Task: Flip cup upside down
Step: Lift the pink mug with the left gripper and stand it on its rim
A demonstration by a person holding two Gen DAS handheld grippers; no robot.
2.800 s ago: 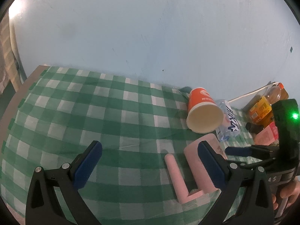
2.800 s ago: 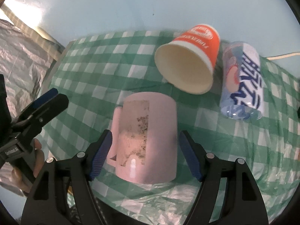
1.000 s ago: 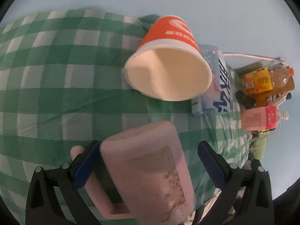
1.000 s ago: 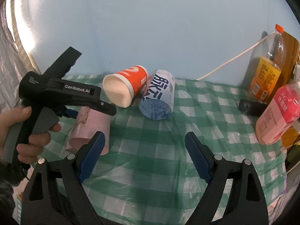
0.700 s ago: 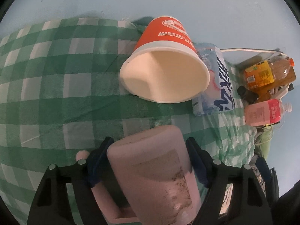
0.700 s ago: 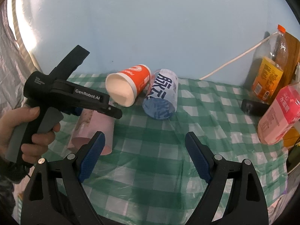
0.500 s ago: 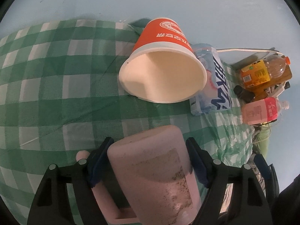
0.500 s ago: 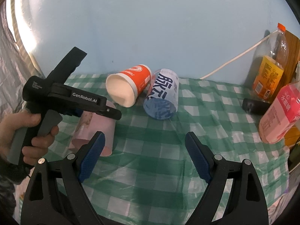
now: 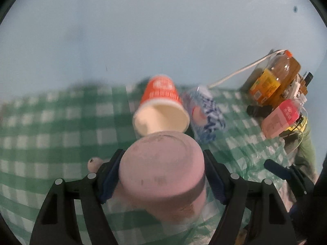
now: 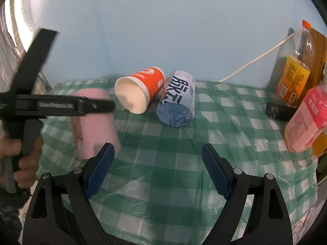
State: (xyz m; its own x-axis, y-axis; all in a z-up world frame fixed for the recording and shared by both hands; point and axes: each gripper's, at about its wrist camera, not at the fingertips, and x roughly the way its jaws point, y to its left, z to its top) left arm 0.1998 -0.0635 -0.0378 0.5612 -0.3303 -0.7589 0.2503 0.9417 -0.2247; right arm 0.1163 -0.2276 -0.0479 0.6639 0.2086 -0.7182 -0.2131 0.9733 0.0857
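My left gripper point(image 9: 161, 175) is shut on the pink mug point(image 9: 163, 173). The mug stands upside down, its flat base up, its rim at the green checked tablecloth point(image 9: 51, 134). Its handle point(image 9: 93, 163) sticks out to the left. In the right wrist view the mug point(image 10: 94, 124) stands at the left with the left gripper point(image 10: 108, 106) clamped across it. My right gripper point(image 10: 157, 169) is open and empty, held above the cloth to the right of the mug.
An orange paper cup point(image 10: 141, 89) and a blue and white cup point(image 10: 177, 102) lie on their sides behind the mug. At the right stand an orange drink bottle point(image 10: 294, 69), a pink bottle point(image 10: 306, 120) and a black object point(image 10: 280, 110). A white cable point(image 10: 255, 59) runs along the wall.
The left gripper has closed on the pink mug and turned it from lying on its side to standing base up. The right gripper has stayed open and drawn back.
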